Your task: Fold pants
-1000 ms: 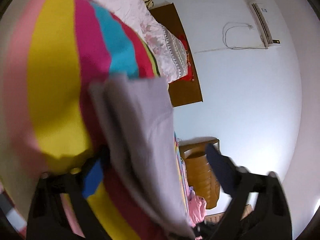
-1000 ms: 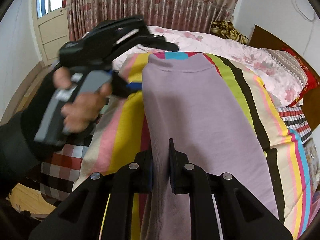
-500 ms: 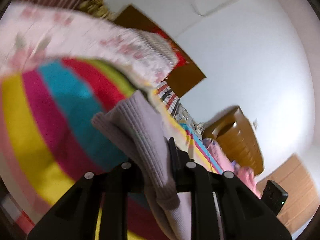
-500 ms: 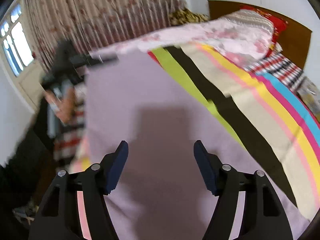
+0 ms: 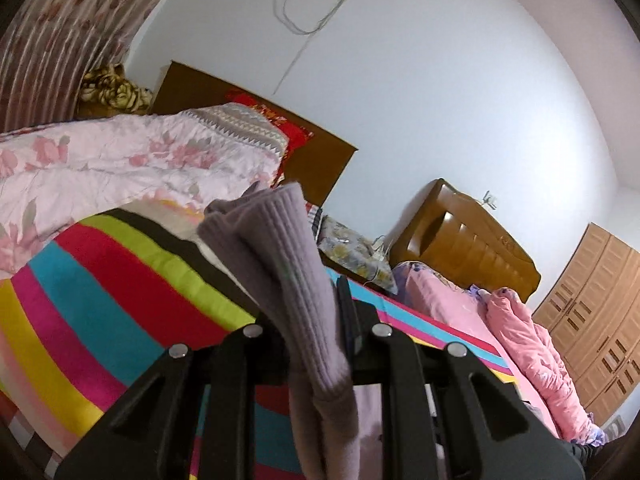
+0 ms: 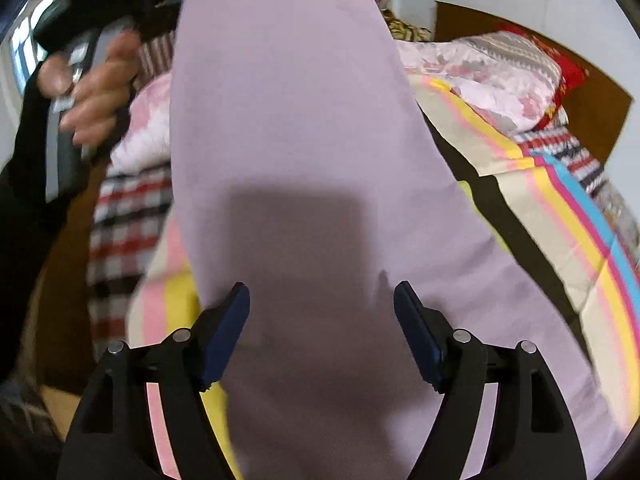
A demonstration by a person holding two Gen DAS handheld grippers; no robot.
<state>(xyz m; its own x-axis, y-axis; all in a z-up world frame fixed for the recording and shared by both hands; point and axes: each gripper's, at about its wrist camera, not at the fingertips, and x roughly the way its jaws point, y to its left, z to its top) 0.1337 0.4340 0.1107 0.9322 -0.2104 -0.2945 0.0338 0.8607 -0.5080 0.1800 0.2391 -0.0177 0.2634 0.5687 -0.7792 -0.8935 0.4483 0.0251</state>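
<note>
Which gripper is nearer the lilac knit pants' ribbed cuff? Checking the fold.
Left. The left gripper clamps the ribbed cuff; the right gripper, jaws open, hovers over the pants' middle.

soft even room light, strong fisheye bending at dark rims, motion blur and claw shadow in right view

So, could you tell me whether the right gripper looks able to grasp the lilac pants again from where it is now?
Probably yes. The right gripper is open, its jaws having just been opening, directly over the lilac pants, with nothing between. The left gripper pinches the ribbed end, clear of it.
</note>
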